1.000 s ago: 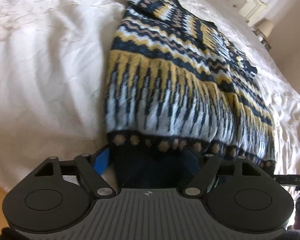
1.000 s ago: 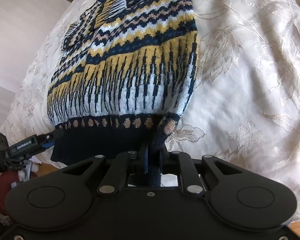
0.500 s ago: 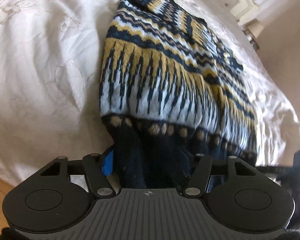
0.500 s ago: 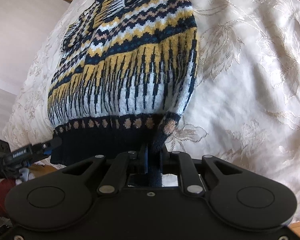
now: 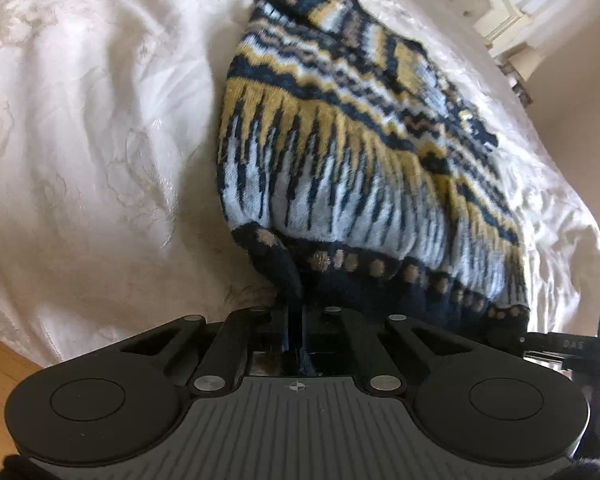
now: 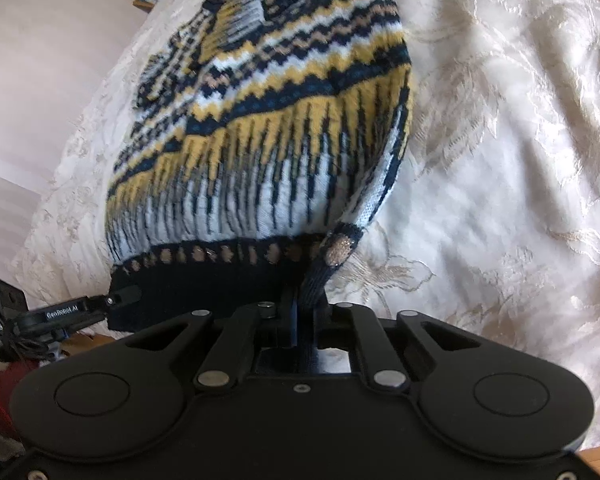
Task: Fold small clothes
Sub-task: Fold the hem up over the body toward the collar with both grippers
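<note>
I see a knitted sweater (image 5: 360,152) in navy, mustard and pale blue lying on the cream bedspread (image 5: 92,152), its dark hem nearest me, length running away. My left gripper (image 5: 296,320) and right gripper (image 6: 304,312) each clench a hem corner.

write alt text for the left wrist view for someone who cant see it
The left gripper is shut on the dark ribbed hem corner of a navy, yellow and white patterned knit sweater, which lies on a cream embroidered bedspread. The tip of the right gripper shows at the right edge by the hem's other corner.
</note>
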`<state>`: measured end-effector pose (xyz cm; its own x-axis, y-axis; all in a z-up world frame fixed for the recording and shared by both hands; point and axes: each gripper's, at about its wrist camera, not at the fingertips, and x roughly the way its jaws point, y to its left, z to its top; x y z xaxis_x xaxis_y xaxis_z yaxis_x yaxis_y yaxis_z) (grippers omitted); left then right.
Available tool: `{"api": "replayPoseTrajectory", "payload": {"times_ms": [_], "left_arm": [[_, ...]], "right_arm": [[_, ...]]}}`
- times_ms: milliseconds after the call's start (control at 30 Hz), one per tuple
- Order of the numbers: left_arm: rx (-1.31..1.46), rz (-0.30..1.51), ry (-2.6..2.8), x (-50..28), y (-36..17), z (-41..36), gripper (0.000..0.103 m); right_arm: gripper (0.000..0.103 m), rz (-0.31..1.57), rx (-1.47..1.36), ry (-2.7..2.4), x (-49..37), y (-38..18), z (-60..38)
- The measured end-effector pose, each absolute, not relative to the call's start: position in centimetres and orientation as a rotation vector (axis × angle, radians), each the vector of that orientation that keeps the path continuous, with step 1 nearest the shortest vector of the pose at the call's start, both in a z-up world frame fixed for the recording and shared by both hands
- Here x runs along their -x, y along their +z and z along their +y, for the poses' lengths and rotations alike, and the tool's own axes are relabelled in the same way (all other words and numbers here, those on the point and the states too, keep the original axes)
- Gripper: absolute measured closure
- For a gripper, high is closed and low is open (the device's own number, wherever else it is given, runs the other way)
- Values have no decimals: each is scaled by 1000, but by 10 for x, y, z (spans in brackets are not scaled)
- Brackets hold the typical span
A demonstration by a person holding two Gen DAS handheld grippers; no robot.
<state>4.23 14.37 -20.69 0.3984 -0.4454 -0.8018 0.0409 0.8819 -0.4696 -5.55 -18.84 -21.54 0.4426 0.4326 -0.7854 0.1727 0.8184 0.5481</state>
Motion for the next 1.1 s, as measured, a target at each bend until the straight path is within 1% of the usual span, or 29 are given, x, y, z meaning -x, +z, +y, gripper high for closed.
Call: {"api": "replayPoseTrajectory", "payload": {"times_ms": [200,400,533,867,1100], "left_arm": [[498,1064,-330,-43,-174,151,98],[547,1001,-351,-66,-143,159,98],[604,954,-353,-91,-126,166,98],[546,879,-394,-171,-90,155,98],[527,838,-415,-231,-75,141,98]], "right_arm": [[89,1039,-668,216,53,-186,-194],[89,937,-707,230,37,-159,-200],[89,872,-744,216,21,-145,-208],[89,771,-743,204,-42,-117,-225],[89,728,-744,187,-99,-103,-240]]}}
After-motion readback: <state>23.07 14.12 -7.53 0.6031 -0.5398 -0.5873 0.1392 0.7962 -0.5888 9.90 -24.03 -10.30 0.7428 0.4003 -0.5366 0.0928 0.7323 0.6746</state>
